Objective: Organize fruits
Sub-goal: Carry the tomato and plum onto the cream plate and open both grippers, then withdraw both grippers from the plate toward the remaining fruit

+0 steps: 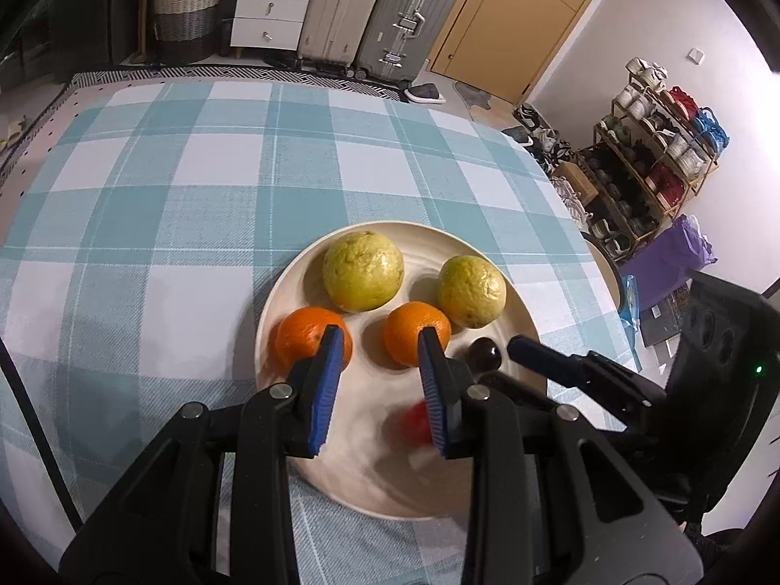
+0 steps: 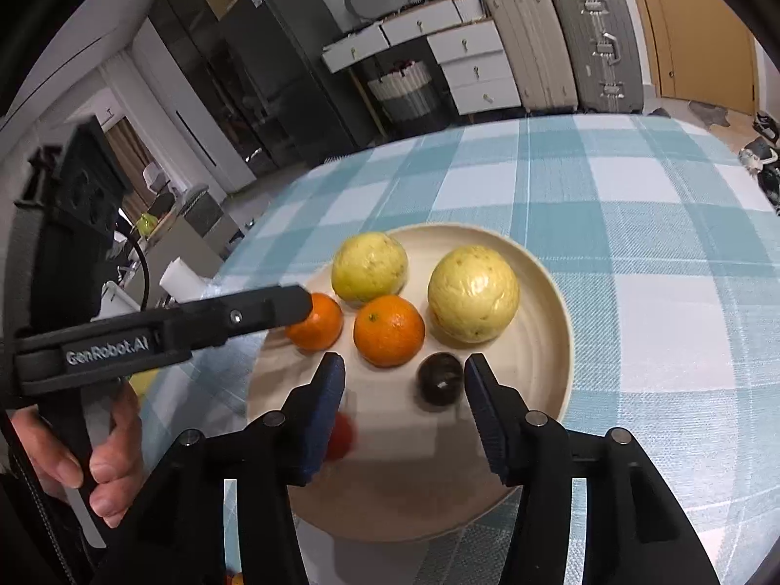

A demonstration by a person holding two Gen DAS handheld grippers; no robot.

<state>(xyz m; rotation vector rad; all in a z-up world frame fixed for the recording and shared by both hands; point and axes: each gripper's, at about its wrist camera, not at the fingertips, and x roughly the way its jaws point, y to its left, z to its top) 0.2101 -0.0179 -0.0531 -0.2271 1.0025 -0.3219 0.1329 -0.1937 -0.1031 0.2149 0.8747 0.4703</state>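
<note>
Red smear of fruit point(image 2: 342, 433) on plate point(image 2: 560, 321), half hidden behind right fingers point(image 2: 325, 404), apart; left fingers point(image 1: 327, 375) narrowly apart, empty

Plate point(image 2: 546, 292) sits on the tablecloth point(image 2: 633, 224) just ahead of the right gripper point(image 2: 402, 365). On it: two guavas point(image 2: 472, 286) farthest, two oranges point(image 2: 388, 330) nearer, plum point(image 2: 439, 378) between the open jaws. Small blurred fruit point(image 2: 341, 436) nearest, by the left finger.
</note>
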